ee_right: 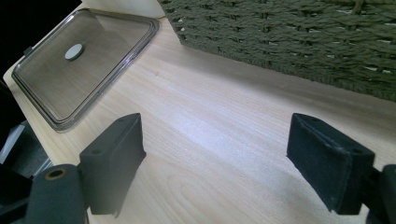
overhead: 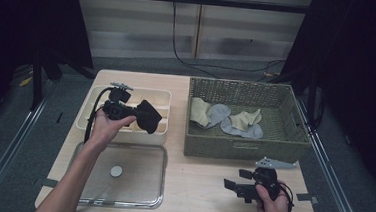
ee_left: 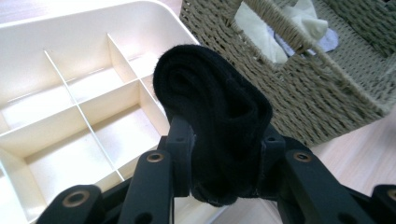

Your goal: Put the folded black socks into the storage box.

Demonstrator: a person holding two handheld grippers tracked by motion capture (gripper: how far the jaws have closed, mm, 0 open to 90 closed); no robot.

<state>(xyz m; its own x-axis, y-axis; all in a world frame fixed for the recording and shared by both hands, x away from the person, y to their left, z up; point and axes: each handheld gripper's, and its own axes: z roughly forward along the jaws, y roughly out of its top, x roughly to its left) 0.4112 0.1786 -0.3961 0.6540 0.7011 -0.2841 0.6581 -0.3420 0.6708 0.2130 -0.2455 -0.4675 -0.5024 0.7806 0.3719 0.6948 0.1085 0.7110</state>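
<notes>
Broadly, a pale wooden table is seen from above, and the largest thing on it is a woven green basket at the far right, in which cream and grey cloth pieces are heaped. To its left a cream divided tray is set at the far left of the table, its thin partitions forming several compartments, all bare in the left gripper view. Nearer the person, just in front of that tray, a clear lid with a small round grey knob is laid flat on the wood. A rolled black sock is clamped between the jaws of the left gripper; it is held in the air over the right-hand end of the divided tray, near the basket's left wall, and no compartment is touched by it. The right gripper is held low over bare wood in front of the basket, near the table's right front corner; its jaws are spread wide apart and nothing is between them
</notes>
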